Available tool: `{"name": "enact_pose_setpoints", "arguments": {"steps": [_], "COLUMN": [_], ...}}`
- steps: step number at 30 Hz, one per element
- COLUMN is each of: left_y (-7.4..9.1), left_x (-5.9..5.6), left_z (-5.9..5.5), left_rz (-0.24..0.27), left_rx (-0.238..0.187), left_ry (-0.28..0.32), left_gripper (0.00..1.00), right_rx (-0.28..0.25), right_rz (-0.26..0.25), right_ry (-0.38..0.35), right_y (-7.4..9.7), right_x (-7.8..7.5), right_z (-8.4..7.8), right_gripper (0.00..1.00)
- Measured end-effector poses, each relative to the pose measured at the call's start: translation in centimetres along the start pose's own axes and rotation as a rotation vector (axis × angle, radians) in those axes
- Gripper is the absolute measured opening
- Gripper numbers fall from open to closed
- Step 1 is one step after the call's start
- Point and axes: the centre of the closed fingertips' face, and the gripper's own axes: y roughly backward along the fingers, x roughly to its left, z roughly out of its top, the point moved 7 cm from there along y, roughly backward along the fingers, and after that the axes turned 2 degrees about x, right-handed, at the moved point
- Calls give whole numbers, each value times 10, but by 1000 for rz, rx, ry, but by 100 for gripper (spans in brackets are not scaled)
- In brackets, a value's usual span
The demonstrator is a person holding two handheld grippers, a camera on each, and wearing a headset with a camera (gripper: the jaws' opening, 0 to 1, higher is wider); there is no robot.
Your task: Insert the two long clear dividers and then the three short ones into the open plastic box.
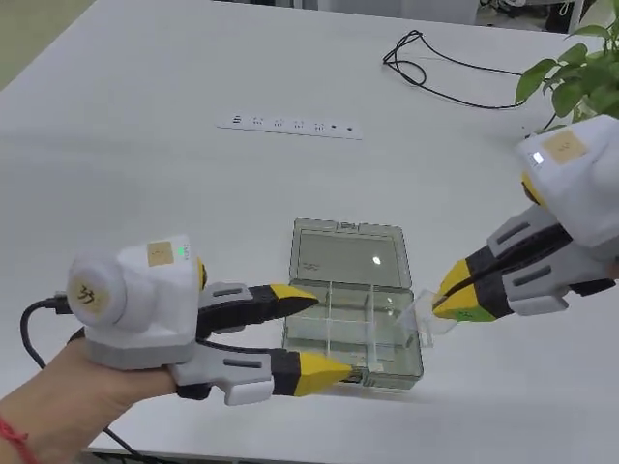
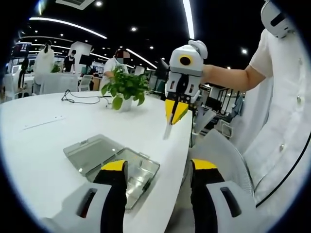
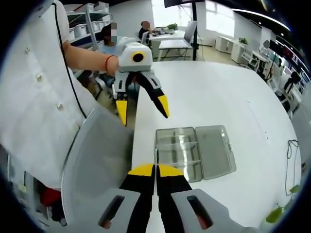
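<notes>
The open clear plastic box (image 1: 392,370) lies near the table's front edge, its lid (image 1: 348,253) flat behind the tray. Clear dividers stand in the tray and split it into compartments. My right gripper (image 1: 453,294) hovers just right of the box, shut on a short clear divider (image 1: 426,315) that hangs over the tray's right rim. The left gripper view shows that divider (image 2: 167,131) below the right gripper (image 2: 176,110). My left gripper (image 1: 309,333) is open at the box's left side, holding nothing; its jaws also frame the box (image 2: 138,167) in its own view.
A white power strip (image 1: 290,126) lies behind the box. Farther back right are a black cable (image 1: 435,72) and a potted plant (image 1: 580,72). The table's front edge (image 1: 406,454) runs close below the box. People sit at other tables in the background.
</notes>
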Motion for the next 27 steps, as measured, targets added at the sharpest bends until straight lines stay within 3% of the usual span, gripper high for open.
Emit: {"name": "enact_pose_setpoints", "arguments": {"steps": [5,16,19,24,27], "left_y": [5,12,13,15,16], "left_x": [6,14,18,22,23], "left_z": [-5,-16,-19,-23,-25], "left_rz": [43,78,98,129,133], "left_rx": [11,24,39,51,46], "left_ry": [0,23,4,10,21], "left_gripper": [63,79,85,94,95], "right_rx": [42,101,118,148,169], "right_rz": [-25,-39,-43,-45,-42], "right_ry": [23,55,62,61,69], "right_y": [-7,-27,-36,-55,-63], "right_x": [-8,-24,-29,-40,-42], "right_z": [-3,-10,-13,-28,-33], "right_gripper": [3,3,3,3,3]}}
